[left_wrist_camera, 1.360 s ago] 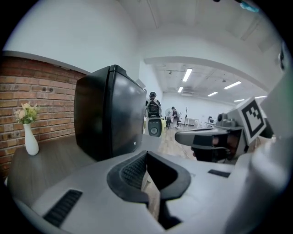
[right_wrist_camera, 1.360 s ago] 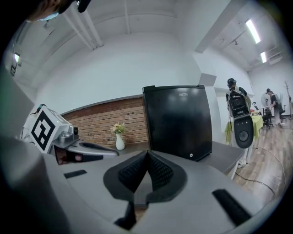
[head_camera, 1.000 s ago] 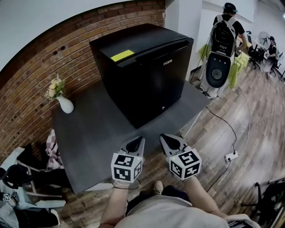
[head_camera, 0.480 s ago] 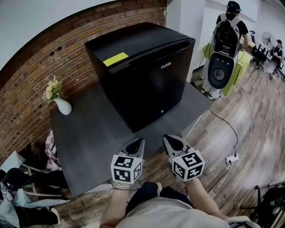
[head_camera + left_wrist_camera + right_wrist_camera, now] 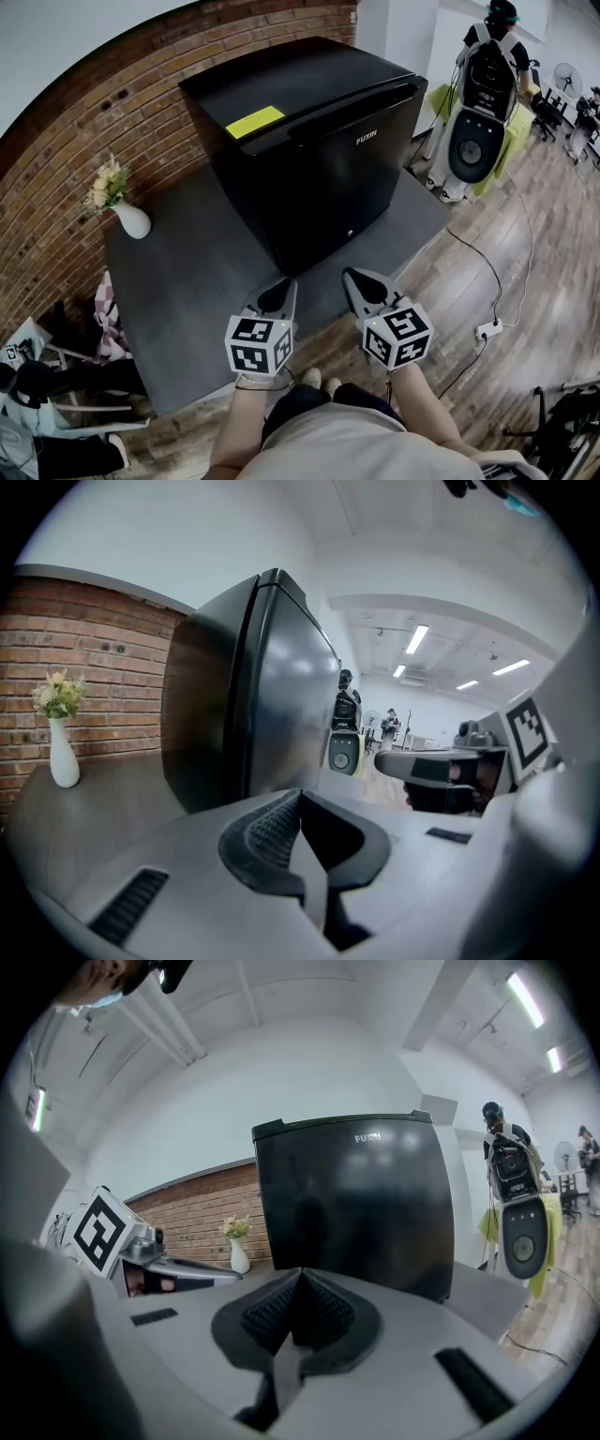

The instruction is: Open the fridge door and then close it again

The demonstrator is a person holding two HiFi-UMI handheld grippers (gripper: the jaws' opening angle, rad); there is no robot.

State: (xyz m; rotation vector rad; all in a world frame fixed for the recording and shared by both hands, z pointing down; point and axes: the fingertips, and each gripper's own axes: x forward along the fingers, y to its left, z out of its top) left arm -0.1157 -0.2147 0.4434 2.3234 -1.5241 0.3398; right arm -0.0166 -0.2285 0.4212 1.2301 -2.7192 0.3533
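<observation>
The fridge (image 5: 309, 141) stands closed at twelve o'clock. Left gripper (image 5: 284, 291) and right gripper (image 5: 359, 284) face it, jaws together, empty

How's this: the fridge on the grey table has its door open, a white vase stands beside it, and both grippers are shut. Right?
Not quite. The fridge has its door closed, flush against the body, as the head view shows. The rest holds: it stands on the grey table, the white vase is beside it, and the left gripper and right gripper are both shut.
</observation>
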